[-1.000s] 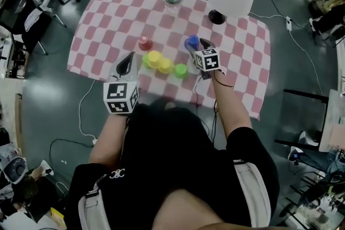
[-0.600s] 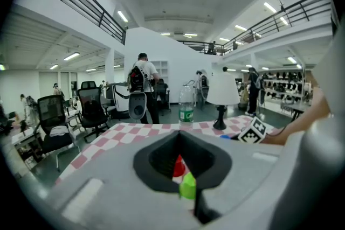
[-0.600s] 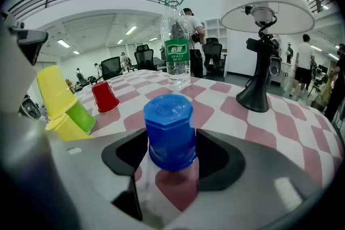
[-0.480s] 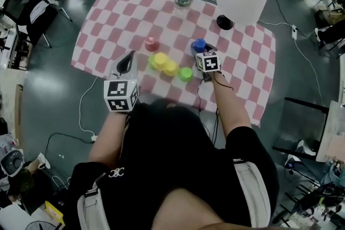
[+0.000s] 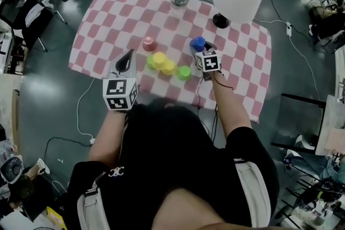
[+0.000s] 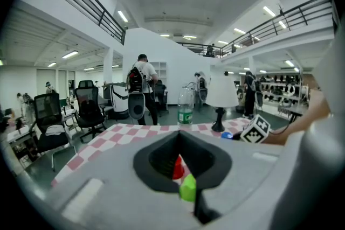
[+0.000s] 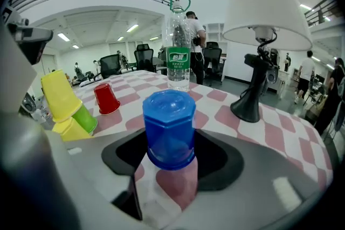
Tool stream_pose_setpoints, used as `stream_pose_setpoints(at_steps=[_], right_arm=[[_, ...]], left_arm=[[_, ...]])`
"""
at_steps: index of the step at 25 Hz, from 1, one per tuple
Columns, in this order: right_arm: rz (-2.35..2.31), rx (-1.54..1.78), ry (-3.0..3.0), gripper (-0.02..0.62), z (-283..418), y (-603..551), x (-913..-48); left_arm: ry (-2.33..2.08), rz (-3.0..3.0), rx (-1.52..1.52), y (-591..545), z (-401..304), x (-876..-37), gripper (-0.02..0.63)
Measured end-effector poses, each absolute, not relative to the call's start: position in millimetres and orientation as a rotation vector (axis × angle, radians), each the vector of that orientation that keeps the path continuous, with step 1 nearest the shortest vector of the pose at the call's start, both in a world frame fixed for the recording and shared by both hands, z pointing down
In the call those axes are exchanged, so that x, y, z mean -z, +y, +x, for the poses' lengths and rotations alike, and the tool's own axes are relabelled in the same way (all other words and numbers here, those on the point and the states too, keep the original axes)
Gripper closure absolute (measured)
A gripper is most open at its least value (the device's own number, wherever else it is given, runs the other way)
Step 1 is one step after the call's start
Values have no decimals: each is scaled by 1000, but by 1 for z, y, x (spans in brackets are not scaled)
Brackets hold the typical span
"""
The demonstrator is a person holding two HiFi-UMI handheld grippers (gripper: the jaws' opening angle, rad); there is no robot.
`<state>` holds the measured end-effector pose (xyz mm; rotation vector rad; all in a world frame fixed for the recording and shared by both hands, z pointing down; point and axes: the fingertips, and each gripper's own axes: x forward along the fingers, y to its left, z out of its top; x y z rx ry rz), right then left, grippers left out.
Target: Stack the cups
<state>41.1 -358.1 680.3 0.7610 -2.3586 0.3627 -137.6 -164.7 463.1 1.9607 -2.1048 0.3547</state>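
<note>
Head view: on the checkered tabletop (image 5: pixel 108 13), a red cup (image 5: pixel 149 43) sits near the bunched yellow cups (image 5: pixel 159 60) and green cup (image 5: pixel 184 72). The blue cup (image 5: pixel 198 43) is partly hidden by the right gripper (image 5: pixel 204 50). The left gripper (image 5: pixel 126 62) is at the near edge.

Left gripper view: fingers (image 6: pixel 108 186) pressed nearly together, holding nothing.

Right gripper view: fingers (image 7: pixel 259 186) spread around the upturned blue cup, gaps on both sides.
</note>
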Motion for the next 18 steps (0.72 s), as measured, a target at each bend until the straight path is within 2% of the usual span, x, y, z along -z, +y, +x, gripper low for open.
stream_pose_setpoints(at_steps=[12,18], right_arm=[[642,-219,-2487,333,36,-302,-593],[609,-274,-2513,331,30,-269,-574]], left_arm=[[-2009,2029,-290,-172,-118,-472,608],[-1973,2062,-277,-173,-110,-473,608]])
